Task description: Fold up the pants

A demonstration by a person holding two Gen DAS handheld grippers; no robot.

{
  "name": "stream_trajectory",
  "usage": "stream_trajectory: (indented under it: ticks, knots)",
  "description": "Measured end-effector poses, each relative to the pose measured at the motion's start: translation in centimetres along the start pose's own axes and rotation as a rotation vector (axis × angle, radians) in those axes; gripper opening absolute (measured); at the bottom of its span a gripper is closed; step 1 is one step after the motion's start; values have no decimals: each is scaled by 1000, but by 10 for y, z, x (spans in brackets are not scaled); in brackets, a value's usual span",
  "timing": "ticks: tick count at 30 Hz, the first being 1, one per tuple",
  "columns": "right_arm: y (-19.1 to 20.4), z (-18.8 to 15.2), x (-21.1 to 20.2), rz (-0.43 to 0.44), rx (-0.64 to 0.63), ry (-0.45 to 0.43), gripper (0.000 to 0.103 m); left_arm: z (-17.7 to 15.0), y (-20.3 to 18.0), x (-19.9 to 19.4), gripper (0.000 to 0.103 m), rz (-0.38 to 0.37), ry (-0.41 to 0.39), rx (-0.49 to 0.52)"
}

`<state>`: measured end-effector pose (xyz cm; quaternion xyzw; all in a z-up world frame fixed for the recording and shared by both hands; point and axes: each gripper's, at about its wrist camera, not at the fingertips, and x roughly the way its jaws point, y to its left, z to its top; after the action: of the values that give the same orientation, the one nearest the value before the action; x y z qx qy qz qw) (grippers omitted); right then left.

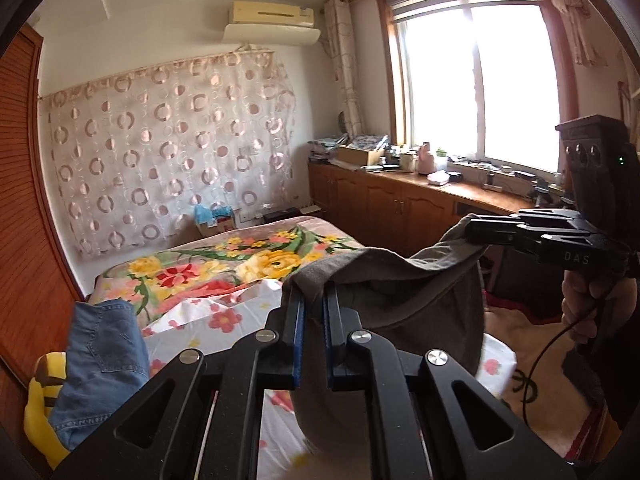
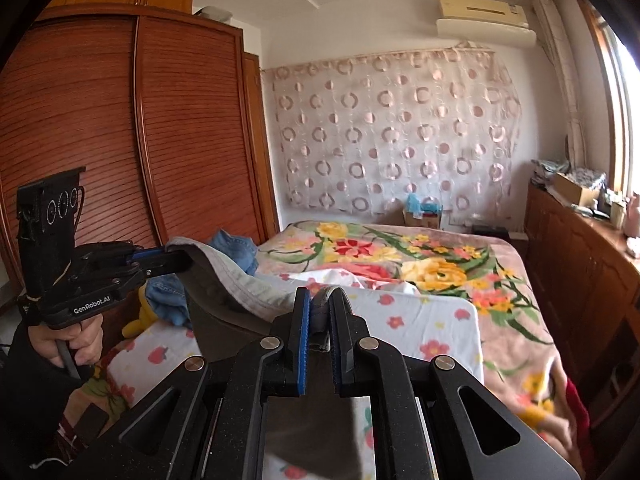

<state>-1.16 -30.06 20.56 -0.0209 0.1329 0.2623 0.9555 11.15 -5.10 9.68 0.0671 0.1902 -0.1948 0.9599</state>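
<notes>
Lift step: my left gripper (image 1: 314, 300) clamped on grey pants (image 1: 400, 292), right gripper (image 2: 320, 312) clamped on same edge, cloth strung between both, hanging above bed (image 2: 440, 320). Next, my guess: lower flat onto sheet, bring halves together. Jeans (image 1: 100, 360) lie aside.

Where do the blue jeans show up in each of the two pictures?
Left wrist view: the jeans lie at lower left, draped over a yellow plush toy at the bed's edge.
Right wrist view: the jeans sit left of centre, partly hidden behind the gray pants.
Shared landmark: the air conditioner high on the wall.
</notes>
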Motion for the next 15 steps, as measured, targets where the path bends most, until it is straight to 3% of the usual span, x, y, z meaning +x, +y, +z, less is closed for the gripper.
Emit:
stream_trajectory:
  ticks: [7, 11, 15]
  knots:
    - [-28, 42, 96, -42, -21, 15, 8, 35, 60, 60, 8, 96, -9, 3]
    - [-26, 79, 130, -58, -28, -33, 8, 66, 75, 60, 8, 143, -58, 33]
    - [-20, 70, 142, -47, -23, -24, 8, 47, 76, 61, 8, 157, -26, 44]
